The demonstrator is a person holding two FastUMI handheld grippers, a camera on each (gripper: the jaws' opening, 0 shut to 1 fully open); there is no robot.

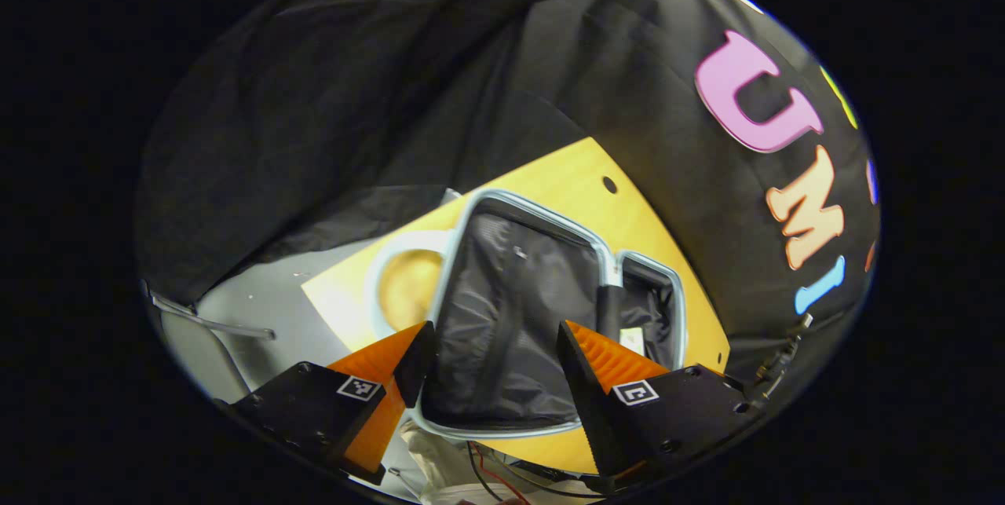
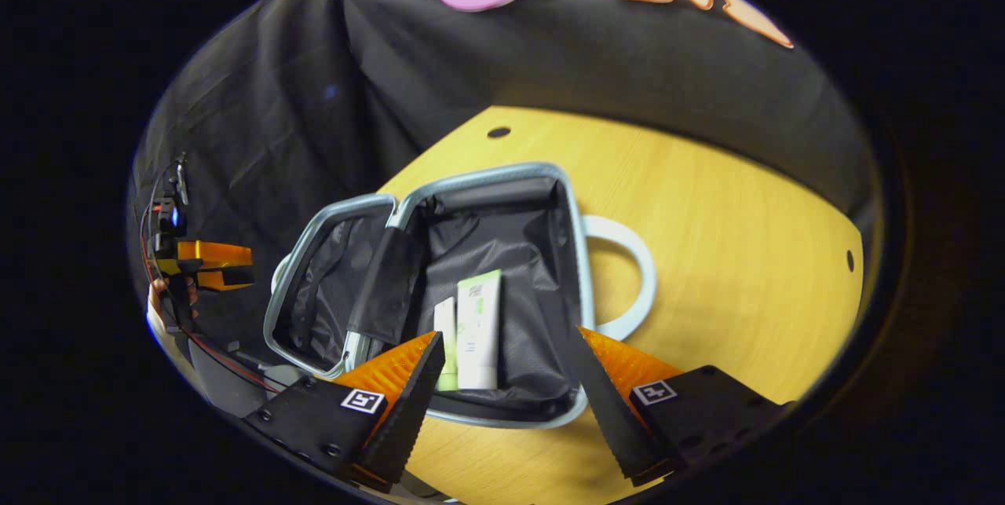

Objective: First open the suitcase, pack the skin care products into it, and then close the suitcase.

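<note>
On the table [image 2: 707, 254], suitcase [image 2: 502, 175] open flat — two tubes [image 2: 477, 332] lie inside, lid [image 1: 502, 316] straight ahead of the left gripper [image 1: 496, 367], nearer it; both grippers — right gripper [image 2: 506, 379] included — wide, empty.

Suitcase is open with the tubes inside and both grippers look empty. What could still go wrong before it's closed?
1. The two skin care tubes lie loose in the suitcase; swinging the lid over could shift them toward the rim and jam the closure.
2. The dark flap at the hinge may get pinched.
3. The open left gripper sits close over the lid's lining and might snag it.
</note>
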